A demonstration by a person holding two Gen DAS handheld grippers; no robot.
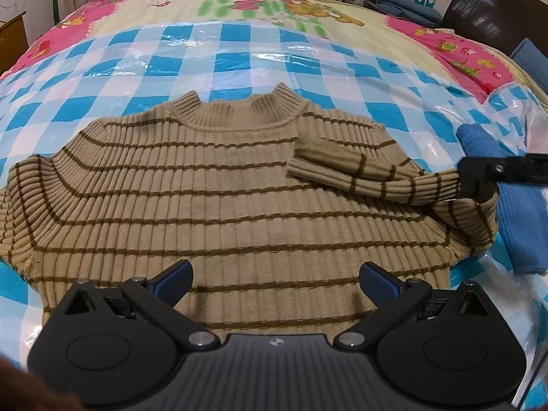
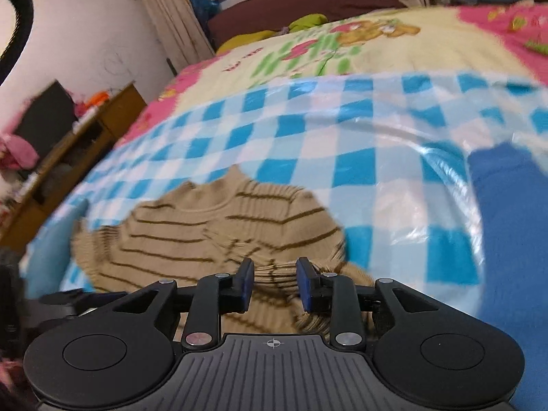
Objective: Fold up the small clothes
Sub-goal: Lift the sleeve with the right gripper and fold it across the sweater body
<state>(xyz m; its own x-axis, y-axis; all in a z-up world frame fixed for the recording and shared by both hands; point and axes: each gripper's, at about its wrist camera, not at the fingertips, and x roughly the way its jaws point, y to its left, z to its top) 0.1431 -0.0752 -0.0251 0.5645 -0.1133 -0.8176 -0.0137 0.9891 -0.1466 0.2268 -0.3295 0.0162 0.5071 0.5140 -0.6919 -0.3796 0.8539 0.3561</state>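
Observation:
A tan ribbed sweater with brown stripes point(image 1: 219, 198) lies flat, collar away from me, on a blue-and-white checked plastic sheet point(image 1: 239, 54). Its right sleeve point(image 1: 359, 167) is folded across the chest. My left gripper point(image 1: 274, 281) is open and empty above the sweater's lower hem. My right gripper point(image 2: 275, 282) has its jaws part open around the sleeve fold point(image 2: 274, 274), with the cloth between the blue pads; it shows at the right edge of the left wrist view point(image 1: 479, 174). The right wrist view is blurred.
A folded blue garment point(image 1: 507, 205) lies right of the sweater, also in the right wrist view point(image 2: 507, 226). A cartoon bedspread point(image 1: 274, 7) covers the bed beyond. A wooden cabinet point(image 2: 75, 150) stands at the left bedside; folded blue cloths point(image 1: 404, 5) lie far right.

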